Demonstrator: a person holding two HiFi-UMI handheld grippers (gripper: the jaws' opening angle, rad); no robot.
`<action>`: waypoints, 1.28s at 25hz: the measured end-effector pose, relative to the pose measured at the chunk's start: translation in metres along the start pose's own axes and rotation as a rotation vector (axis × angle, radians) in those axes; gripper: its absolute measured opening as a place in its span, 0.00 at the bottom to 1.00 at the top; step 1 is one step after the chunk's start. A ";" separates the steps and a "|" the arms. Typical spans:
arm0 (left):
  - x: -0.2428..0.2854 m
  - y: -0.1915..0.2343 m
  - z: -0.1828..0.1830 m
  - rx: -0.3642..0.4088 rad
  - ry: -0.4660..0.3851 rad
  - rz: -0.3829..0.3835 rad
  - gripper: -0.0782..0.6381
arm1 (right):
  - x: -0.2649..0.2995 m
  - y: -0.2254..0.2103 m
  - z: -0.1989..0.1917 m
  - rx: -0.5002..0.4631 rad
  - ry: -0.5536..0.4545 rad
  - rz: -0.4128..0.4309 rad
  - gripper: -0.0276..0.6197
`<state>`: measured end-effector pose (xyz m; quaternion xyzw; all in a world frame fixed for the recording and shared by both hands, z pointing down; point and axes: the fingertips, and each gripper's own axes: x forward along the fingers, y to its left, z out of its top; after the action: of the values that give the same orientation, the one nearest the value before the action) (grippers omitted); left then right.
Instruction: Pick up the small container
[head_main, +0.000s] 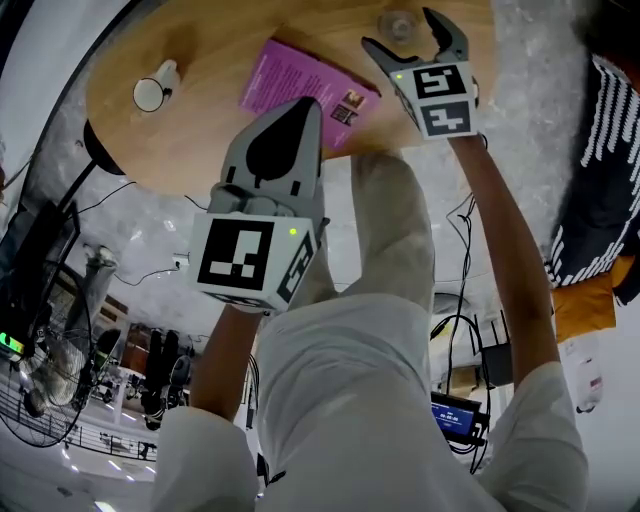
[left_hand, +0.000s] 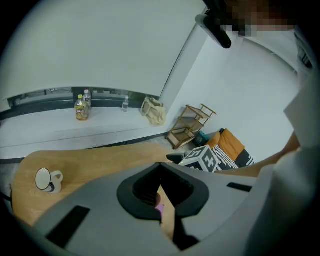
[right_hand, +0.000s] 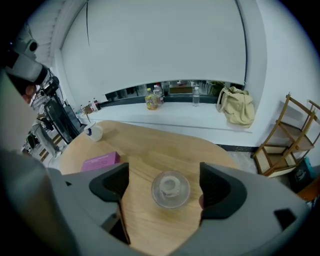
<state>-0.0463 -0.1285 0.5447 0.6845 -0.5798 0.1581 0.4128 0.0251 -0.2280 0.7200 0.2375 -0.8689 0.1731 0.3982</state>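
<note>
White-clad legs (head_main: 380, 260) of the seated person fill the foreground. Just above them the left tool (head_main: 308, 108) hangs back with its jaws together on nothing, apparently parked because this pickup needs only one hand. Beyond it the round wooden table (head_main: 200, 140) carries a purple book (head_main: 305, 85) and, off to the left, a white mug (head_main: 155, 92). Farther out, the right tool (head_main: 402, 32) reaches over the tabletop with its jaws spread wide on either side of the small container (right_hand: 170, 189). It stands untouched on the wood between them, lined up for a closing grasp.
</note>
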 end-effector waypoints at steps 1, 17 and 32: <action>0.001 0.001 -0.002 -0.005 0.001 0.003 0.13 | 0.004 -0.001 -0.002 -0.007 0.007 -0.001 0.71; 0.009 0.008 -0.020 -0.036 0.023 0.022 0.13 | 0.057 -0.015 -0.043 -0.070 0.119 -0.030 0.66; -0.006 0.007 -0.019 -0.028 0.006 0.028 0.13 | 0.063 -0.016 -0.049 -0.174 0.123 -0.083 0.57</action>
<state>-0.0497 -0.1103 0.5548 0.6700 -0.5903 0.1577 0.4216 0.0278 -0.2347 0.8011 0.2269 -0.8441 0.0946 0.4766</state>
